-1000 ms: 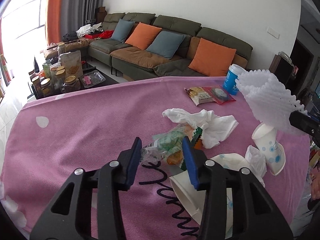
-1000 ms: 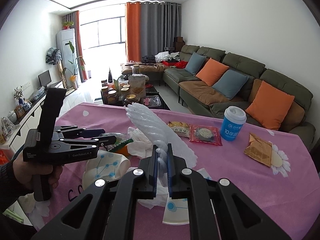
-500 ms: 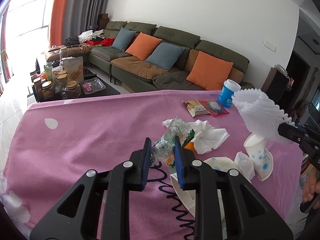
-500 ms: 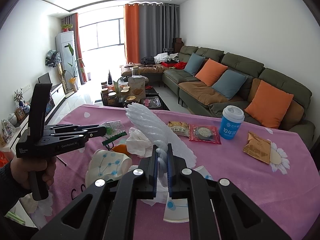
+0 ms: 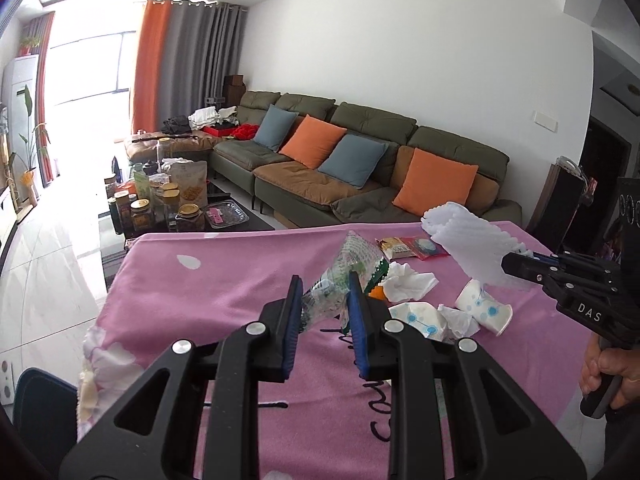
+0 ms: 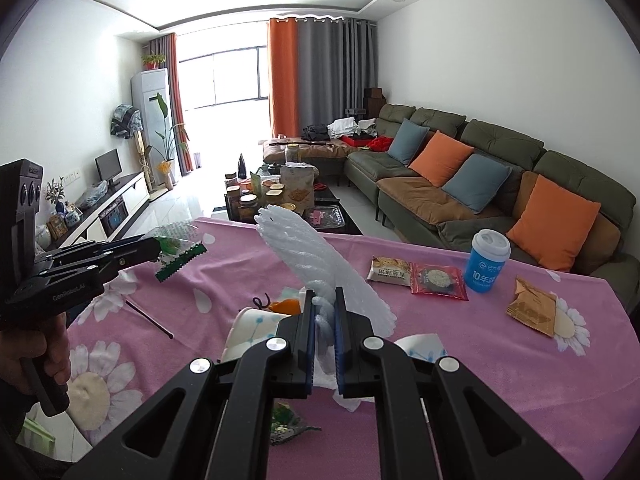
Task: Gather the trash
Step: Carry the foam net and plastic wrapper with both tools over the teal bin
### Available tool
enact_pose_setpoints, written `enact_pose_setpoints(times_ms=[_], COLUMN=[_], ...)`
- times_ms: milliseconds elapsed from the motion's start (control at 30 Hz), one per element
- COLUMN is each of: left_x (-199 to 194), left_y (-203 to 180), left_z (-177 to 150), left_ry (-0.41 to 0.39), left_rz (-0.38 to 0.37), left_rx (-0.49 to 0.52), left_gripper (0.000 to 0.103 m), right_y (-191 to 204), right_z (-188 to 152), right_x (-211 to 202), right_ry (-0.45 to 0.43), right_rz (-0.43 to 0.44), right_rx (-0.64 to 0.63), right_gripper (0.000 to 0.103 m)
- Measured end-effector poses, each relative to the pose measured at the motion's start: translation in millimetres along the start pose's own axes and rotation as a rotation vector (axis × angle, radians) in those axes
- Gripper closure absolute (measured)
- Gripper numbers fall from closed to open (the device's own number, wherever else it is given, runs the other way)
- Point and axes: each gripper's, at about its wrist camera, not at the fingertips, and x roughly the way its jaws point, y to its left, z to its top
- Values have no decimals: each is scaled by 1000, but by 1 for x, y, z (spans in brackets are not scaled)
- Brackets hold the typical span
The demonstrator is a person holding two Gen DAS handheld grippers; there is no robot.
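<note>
Left gripper (image 5: 324,300) is clamping a clear crinkled plastic wrapper (image 5: 340,276) with green print and a green serrated edge; the wrapper is sticking up and forward from between the blue pads (image 5: 292,320), off the table. From the right wrist view the same wrapper (image 6: 176,248) is hanging in the air above the pink flowered tablecloth (image 6: 480,360), at the left gripper's tip (image 6: 154,250).

Versus a second ago: the wrapper was lying in the pile on the cloth with the left fingers wide on either side; now the fingers are narrowed onto it and it is lifted clear. Left gripper is sitting higher and farther back, showing more of the room. Right side is looking unchanged.

Right gripper (image 6: 323,320) is pinching a white foam net sleeve (image 6: 320,264), fingers nearly together, foam squeezed between the pads and fanning up and away above the table. In the left view the sleeve (image 5: 472,248) is hovering over the remaining trash.

Remaining on the cloth, near to far: crushed paper cups (image 5: 484,308) with blue dots, crumpled white tissue (image 5: 408,280), two snack packets (image 6: 420,276), blue lidded cup (image 6: 486,260), brown packet (image 6: 532,308) far right. Sofa (image 6: 500,168) with orange and blue cushions is sitting behind the table.
</note>
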Motion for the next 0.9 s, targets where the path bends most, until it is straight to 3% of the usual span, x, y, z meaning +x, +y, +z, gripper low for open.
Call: enact_pose_setpoints(times_ms=[500,900], left_x=[-121,-209], left_y=[51,103], left_z=[-17,-38], left_ry=[-93,-143], left_rz=[155,324], left_rx=[-67,-122], left_gripper=[80,80], right_y=[88,181], right_z=[19,36], right_x=[-15,9], right_ry=[-61,-38], right_rz=[202,406], right_rx=[-84,-167], right_gripper=[97,96])
